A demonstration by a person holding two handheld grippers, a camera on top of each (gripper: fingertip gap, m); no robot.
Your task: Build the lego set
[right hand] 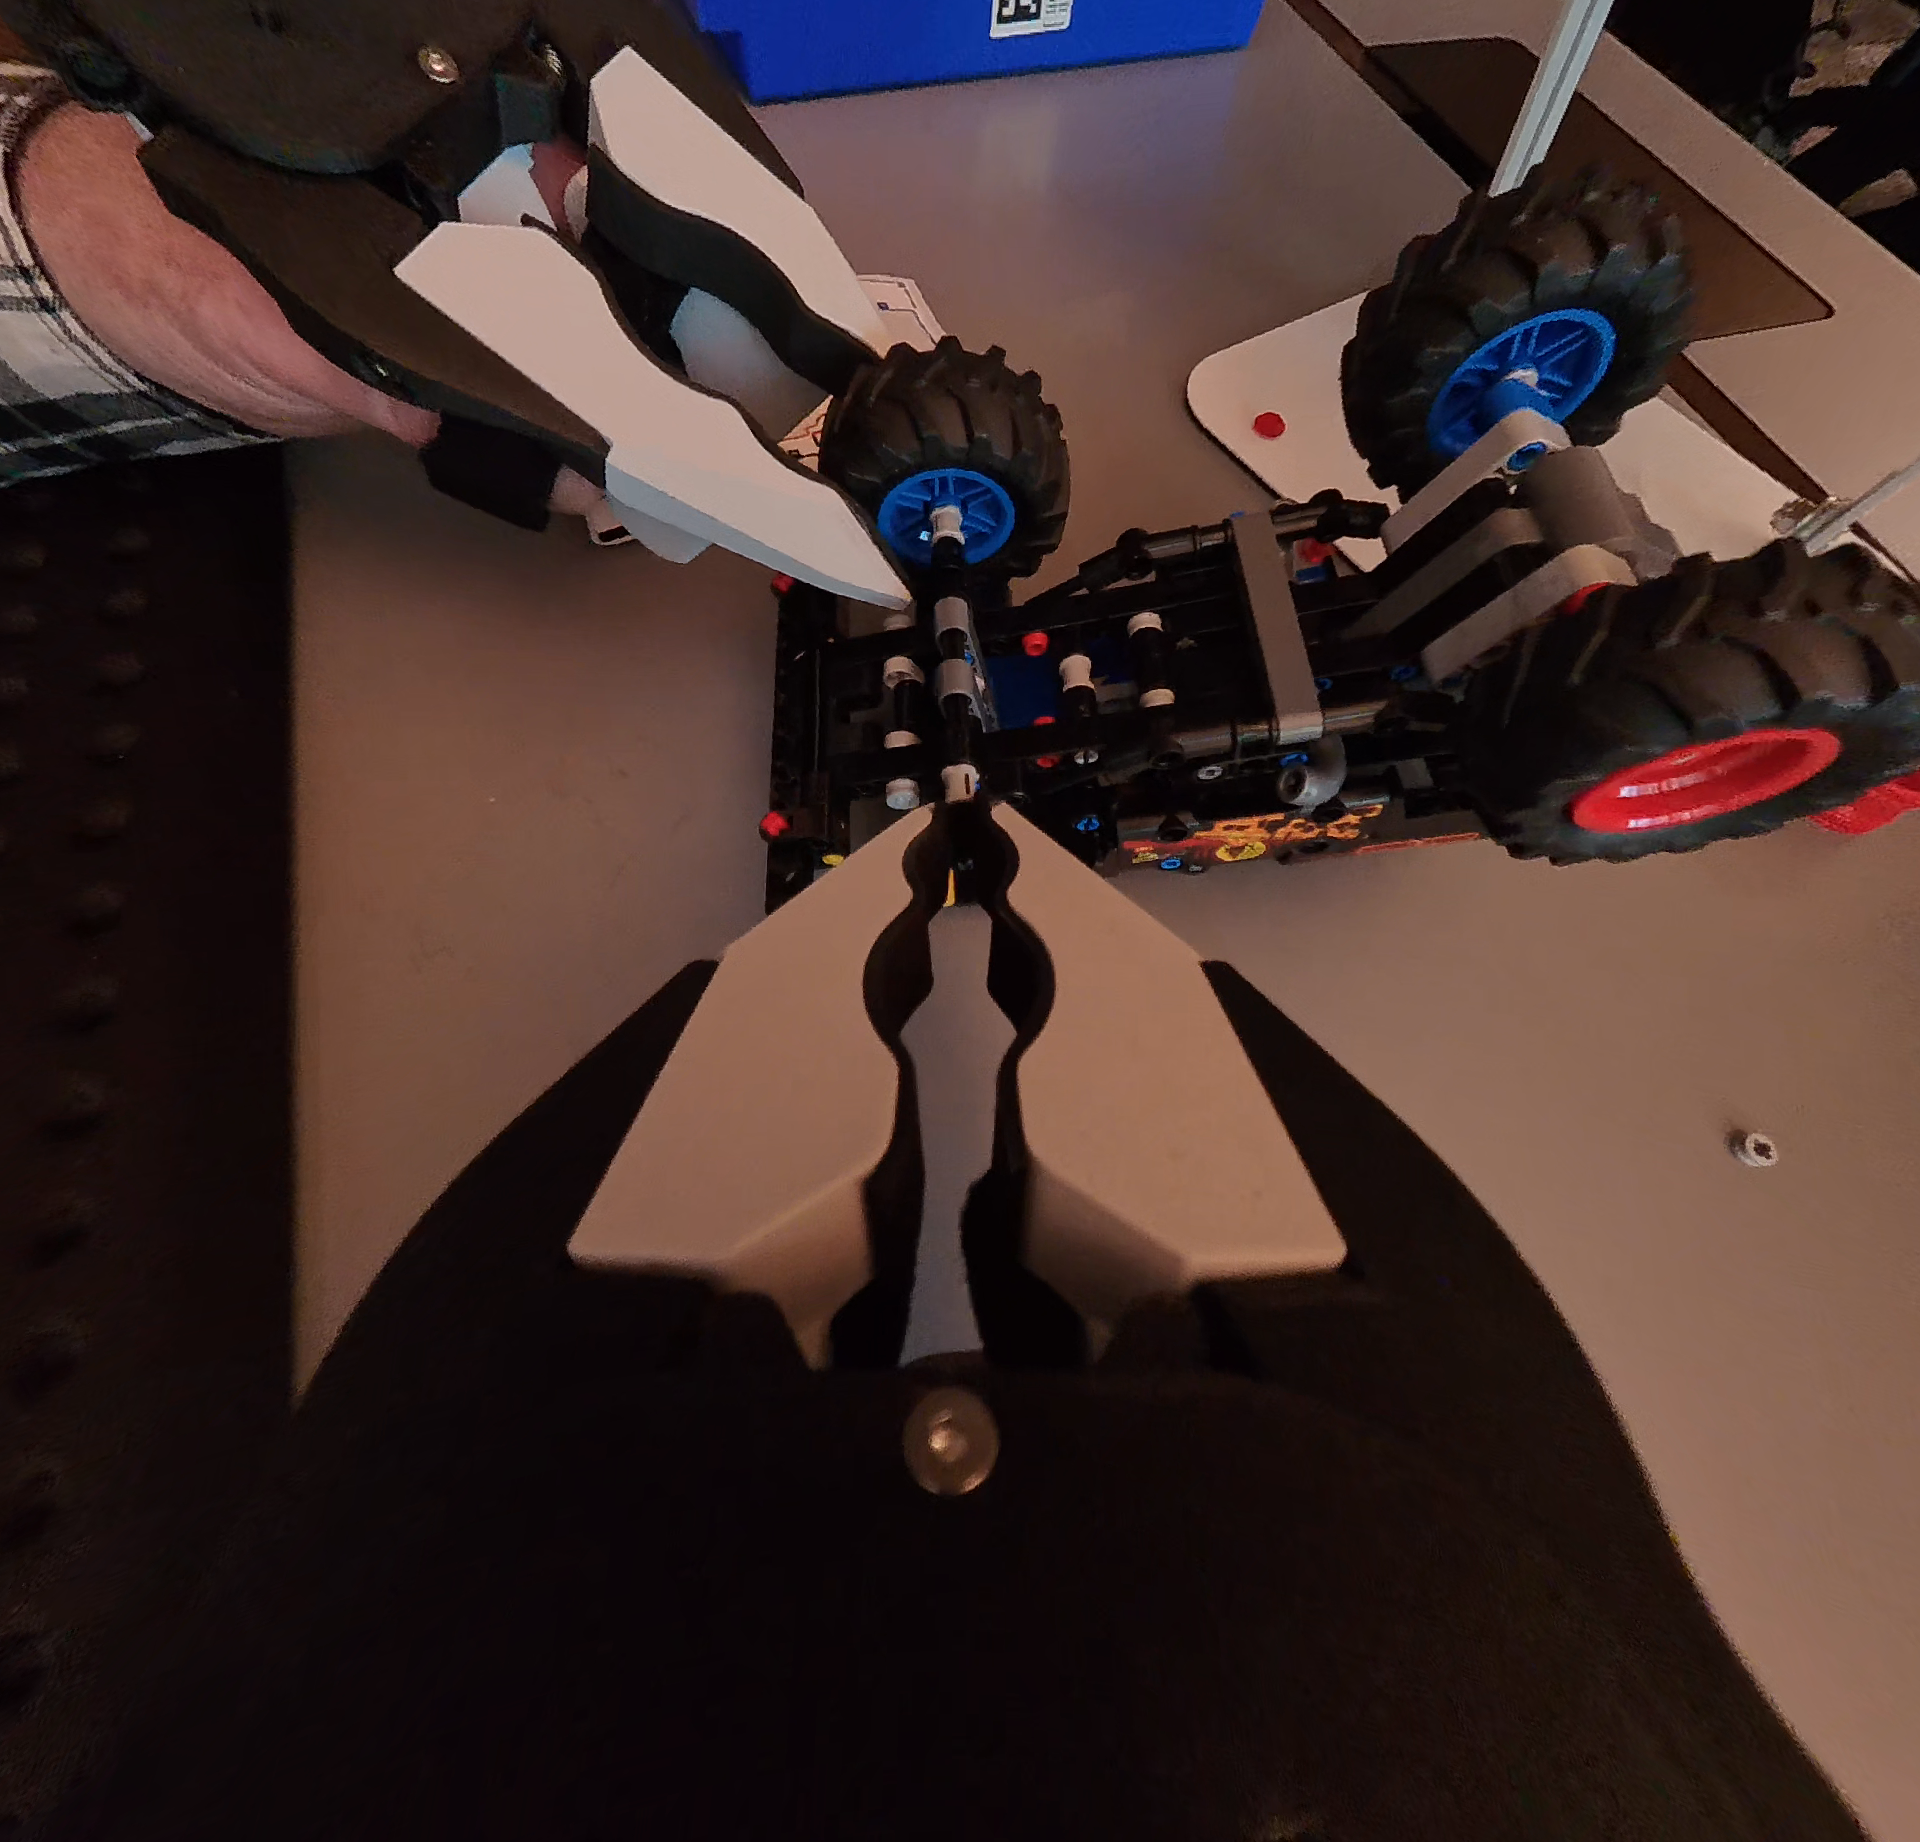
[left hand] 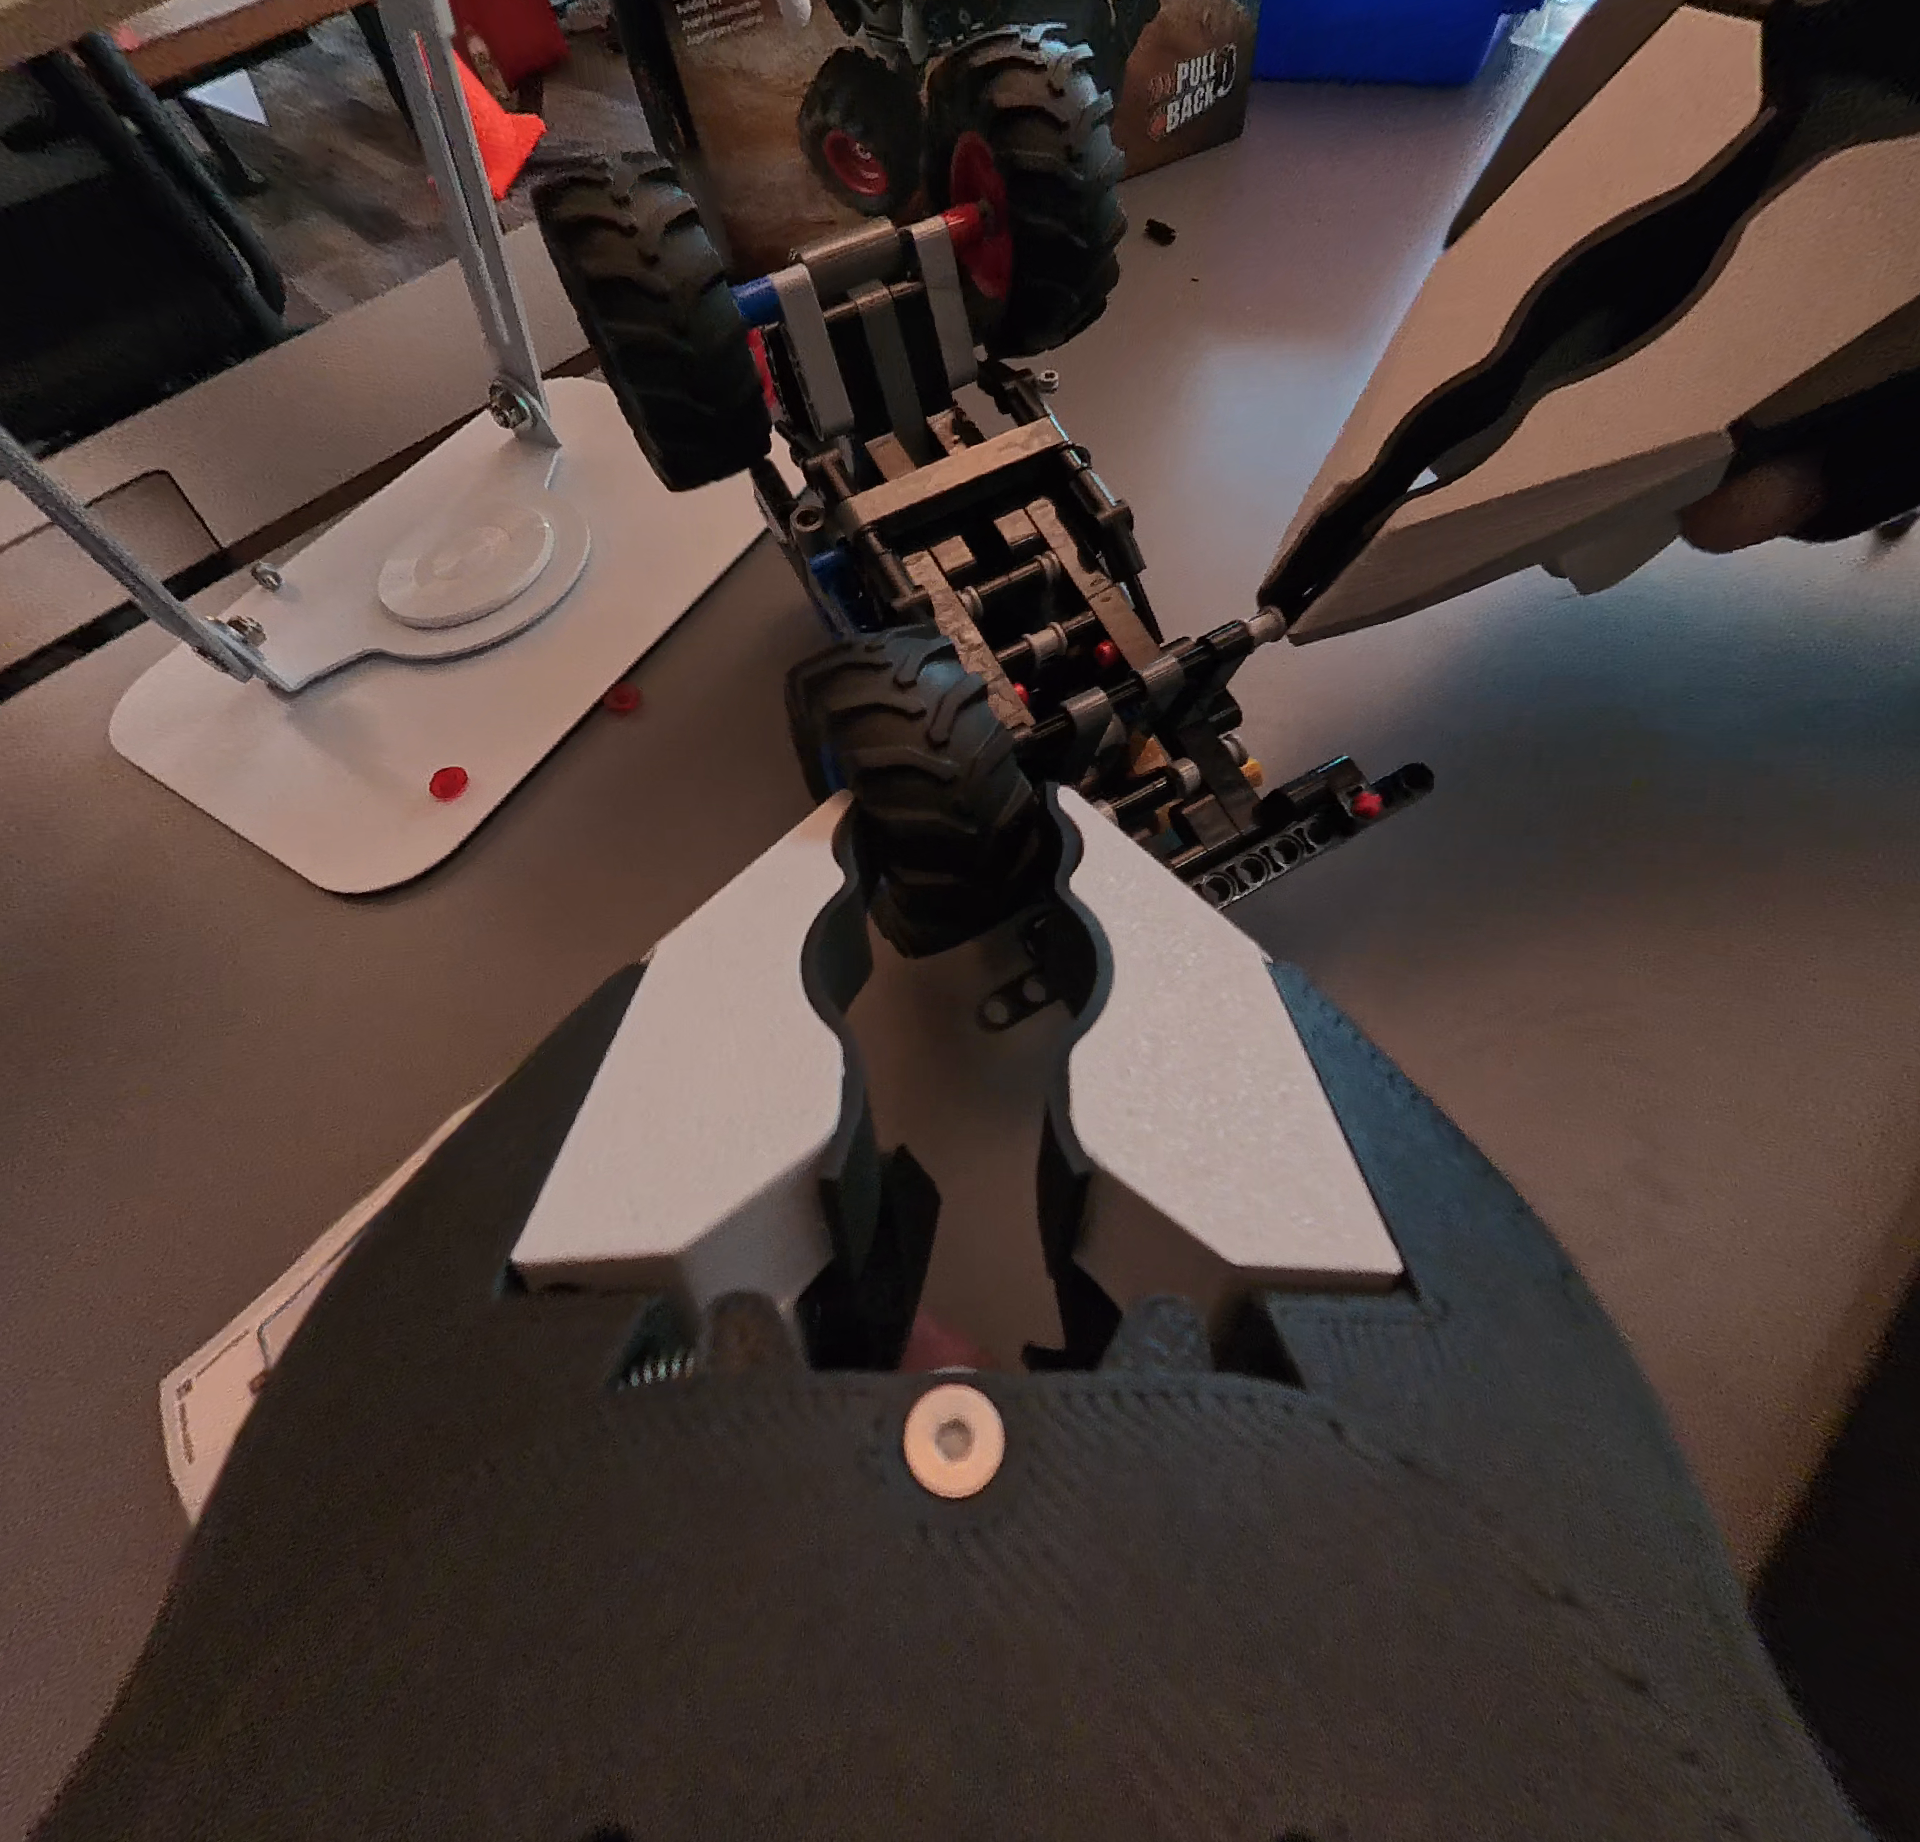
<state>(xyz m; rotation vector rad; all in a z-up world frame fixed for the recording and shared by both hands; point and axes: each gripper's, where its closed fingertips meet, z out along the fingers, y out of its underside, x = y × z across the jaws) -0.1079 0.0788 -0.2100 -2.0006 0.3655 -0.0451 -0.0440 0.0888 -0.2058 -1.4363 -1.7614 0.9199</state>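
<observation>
Two grippers on the truck chassis (right hand: pixel 1143 691) — left gripper (left hand: pixel 951 836) jaws pinching a front tyre (left hand: pixel 925 743), right gripper (right hand: pixel 961 836) jaws pinching the axle (right hand: pixel 951 670) end.

The toy truck (right hand: pixel 1195 691) lies across the middle of the table (right hand: pixel 520 753), and both grippers crowd its near end. The left gripper (left hand: pixel 951 836) is clamped around a front tyre (left hand: pixel 935 753), closing off that side; the right gripper (right hand: pixel 958 821) pinches the axle (right hand: pixel 951 649) from the opposite side. The white stand base (left hand: pixel 343 743) with its slanted metal rods (left hand: pixel 457 192) blocks the way beside the rear wheels (right hand: pixel 1527 338). The product box (left hand: pixel 935 57) and blue bin (right hand: pixel 966 5) wall off the far side. Bare tabletop lies open beside the decorated flank of the truck, apart from one small loose piece (right hand: pixel 1756 1148).
</observation>
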